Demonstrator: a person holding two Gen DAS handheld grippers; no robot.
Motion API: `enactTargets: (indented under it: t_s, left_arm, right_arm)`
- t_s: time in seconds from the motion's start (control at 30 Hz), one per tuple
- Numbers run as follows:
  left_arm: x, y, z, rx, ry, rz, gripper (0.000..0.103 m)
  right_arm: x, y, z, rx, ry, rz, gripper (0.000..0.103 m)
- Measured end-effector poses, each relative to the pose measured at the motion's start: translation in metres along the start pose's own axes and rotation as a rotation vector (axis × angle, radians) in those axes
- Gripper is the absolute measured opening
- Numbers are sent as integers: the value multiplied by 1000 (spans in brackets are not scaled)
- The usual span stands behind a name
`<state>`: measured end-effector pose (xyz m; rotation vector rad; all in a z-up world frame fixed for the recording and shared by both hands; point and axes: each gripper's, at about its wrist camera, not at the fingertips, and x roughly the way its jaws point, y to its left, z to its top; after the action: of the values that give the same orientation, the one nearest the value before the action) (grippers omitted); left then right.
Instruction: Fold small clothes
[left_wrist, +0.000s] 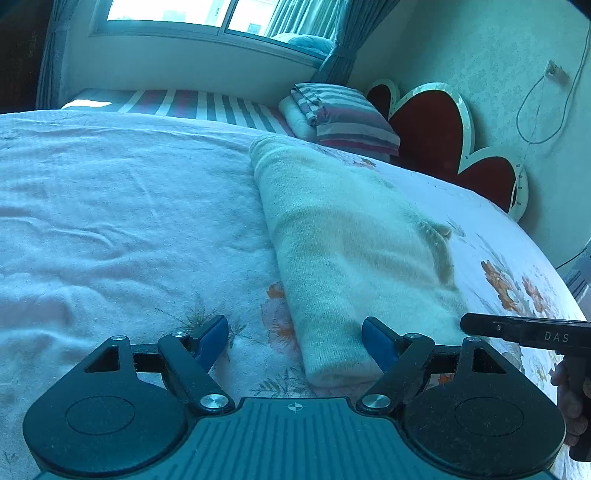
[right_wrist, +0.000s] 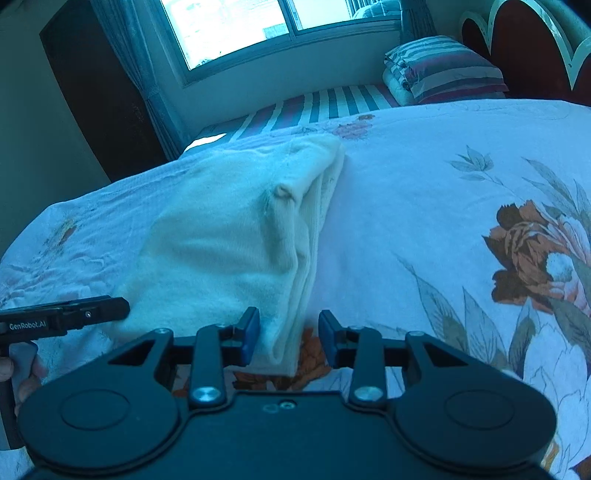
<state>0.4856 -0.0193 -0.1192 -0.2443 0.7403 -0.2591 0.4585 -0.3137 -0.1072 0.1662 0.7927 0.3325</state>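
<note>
A cream knitted garment (left_wrist: 351, 240) lies folded into a long strip on the floral bedsheet (left_wrist: 110, 203). My left gripper (left_wrist: 295, 338) is open wide just in front of the garment's near end, with the cloth's left corner between its blue pads and nothing pressed. In the right wrist view the garment (right_wrist: 221, 240) shows its layered folded edge. My right gripper (right_wrist: 289, 334) straddles the near right corner with its jaws apart; the left pad brushes the cloth and the right pad stands clear. Each gripper shows in the other's view: the right gripper (left_wrist: 467, 325) and the left gripper (right_wrist: 123, 306).
A stack of striped folded bedding (left_wrist: 347, 114) sits at the head of the bed beside a red heart-shaped headboard (left_wrist: 436, 122). A window (right_wrist: 258, 26) and curtains lie beyond a striped mattress (left_wrist: 207, 105). A person's hand (left_wrist: 572, 402) holds the right gripper's handle.
</note>
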Motion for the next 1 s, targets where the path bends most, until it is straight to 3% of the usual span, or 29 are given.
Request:
enactTargets:
  t_s: [0.4,0.5,0.63,0.73,0.83,0.9,1.0]
  left_arm:
    - [-15,-3,-13,33,19,27,80]
    - [-25,-1,-10,18,5,26,80]
    - [-36,13,-6,-66,-50,-31,80]
    - [-23,23,-5,-153,-21,-84,80]
    - [-13,26,-2,-158,-13,-111,80]
    - [-7,31,4,-181,-12,-151,80]
    - [17,43,19,-225,19,-213,80]
  right_arm:
    - [-1,-5,-10,55,0,-9,37]
    - [-15,-4,-10,81,-40,8,38]
    - [-30,-7,-12,111,-100,46,39]
    - [-15,-12,-13,134,-58,50,39]
    - [-10,-14,-12,161,-54,61,37]
    - [-15,-19,-6,187,-98,102,39]
    - [-7,-44,10,295,-129,178,64]
